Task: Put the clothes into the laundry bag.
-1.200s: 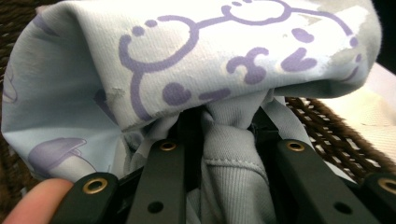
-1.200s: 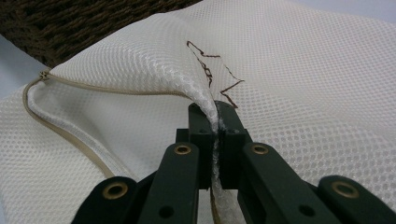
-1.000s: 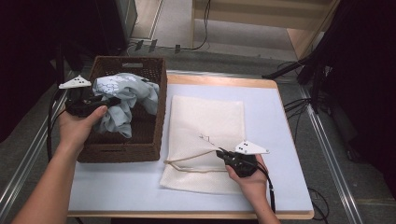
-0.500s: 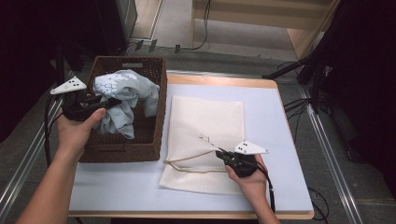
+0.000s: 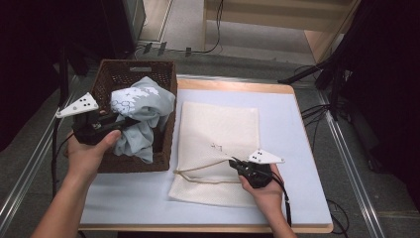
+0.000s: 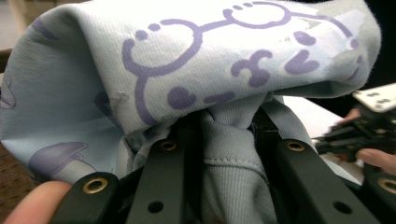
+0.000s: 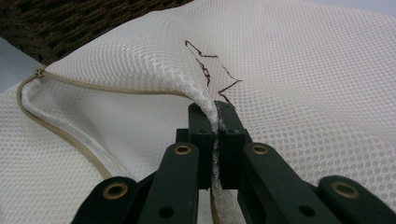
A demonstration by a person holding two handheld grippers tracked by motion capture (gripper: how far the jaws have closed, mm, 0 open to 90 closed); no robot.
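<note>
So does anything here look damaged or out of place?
Nothing looks damaged. The left tongs hold a crumpled pale-blue printed garment half out of the brown wicker basket. The right tongs pinch up the white mesh bag's top layer, opening its zipper mouth.

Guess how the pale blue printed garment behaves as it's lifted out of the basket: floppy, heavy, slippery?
Likely very floppy: the garment bunches at the left gripper and hangs in folds over the basket. Probably light; a small pinch carries it. Knit, ribbed cloth suggests little slip, though loose ends may snag the wicker rim.
</note>
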